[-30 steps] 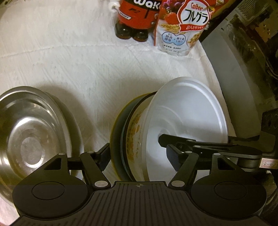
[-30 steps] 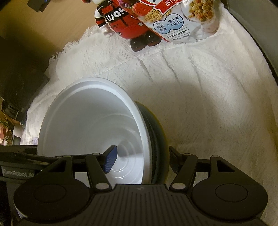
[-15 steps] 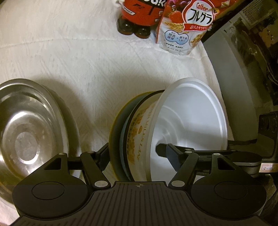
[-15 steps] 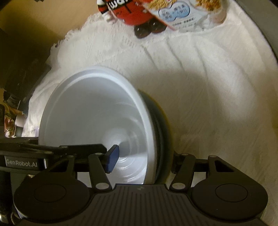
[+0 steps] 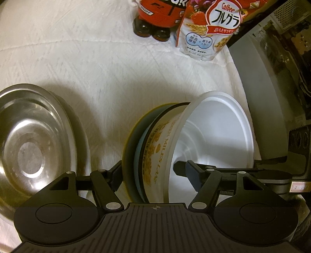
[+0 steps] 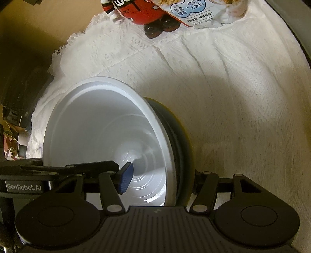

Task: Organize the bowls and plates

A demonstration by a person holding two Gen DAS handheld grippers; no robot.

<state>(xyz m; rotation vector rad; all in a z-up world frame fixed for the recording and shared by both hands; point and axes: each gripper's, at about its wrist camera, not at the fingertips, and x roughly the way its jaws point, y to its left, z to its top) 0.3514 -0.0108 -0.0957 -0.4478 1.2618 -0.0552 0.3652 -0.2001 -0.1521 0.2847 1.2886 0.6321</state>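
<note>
A white bowl with gold lettering sits nested in a dark plate with a yellow rim; both are tilted on edge above the white cloth. My left gripper is shut on this stack, one finger outside the plate, the other inside the bowl. My right gripper grips the same stack from the opposite side, blue pad inside the bowl, the other finger behind the plate. A steel bowl rests on the cloth at the left.
A red toy figure and a Calbee cereal bag stand at the back of the white tablecloth. A grey appliance edge runs along the right. In the right wrist view the cloth's left edge drops off.
The bowl and plate stack has risen slightly and tipped further on edge between both grippers. The steel bowl has shifted left in the left wrist view.
</note>
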